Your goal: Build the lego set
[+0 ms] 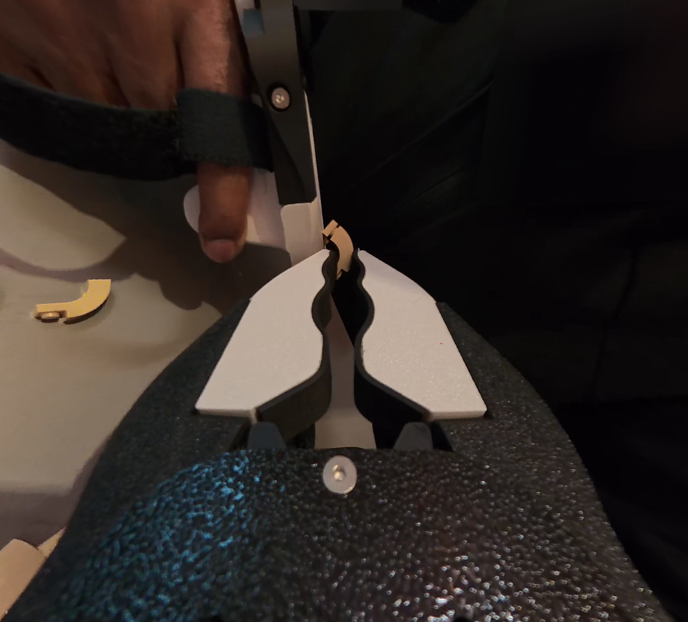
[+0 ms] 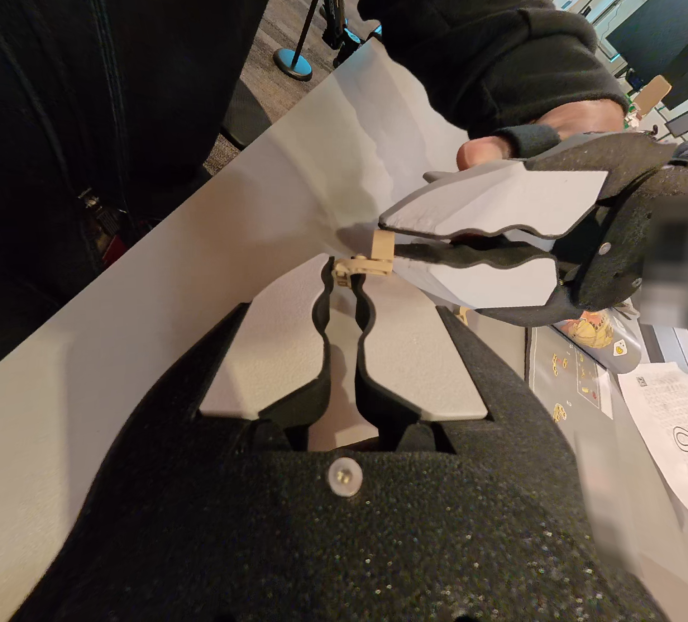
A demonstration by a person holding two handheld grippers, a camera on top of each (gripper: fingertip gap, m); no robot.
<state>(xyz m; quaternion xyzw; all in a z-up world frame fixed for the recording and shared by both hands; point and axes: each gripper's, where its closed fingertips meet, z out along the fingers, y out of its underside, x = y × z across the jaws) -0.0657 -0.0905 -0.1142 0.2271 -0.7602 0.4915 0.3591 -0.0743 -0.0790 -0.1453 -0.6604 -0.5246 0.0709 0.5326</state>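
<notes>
The left gripper [image 2: 387, 244] is clenched on a small tan plastic block [image 2: 383, 244], pinched at its very fingertips. Just below that block, and touching it, a flat tan plastic curved strip [image 2: 366, 266] is gripped at its other end by the right gripper [image 2: 343, 276], whose dark wavy pads [image 2: 324, 291] press on it. Both pieces hang above the pale grey table [image 2: 149, 287]. A second tan curved piece [image 1: 80, 302] lies on that table, well apart from the block.
</notes>
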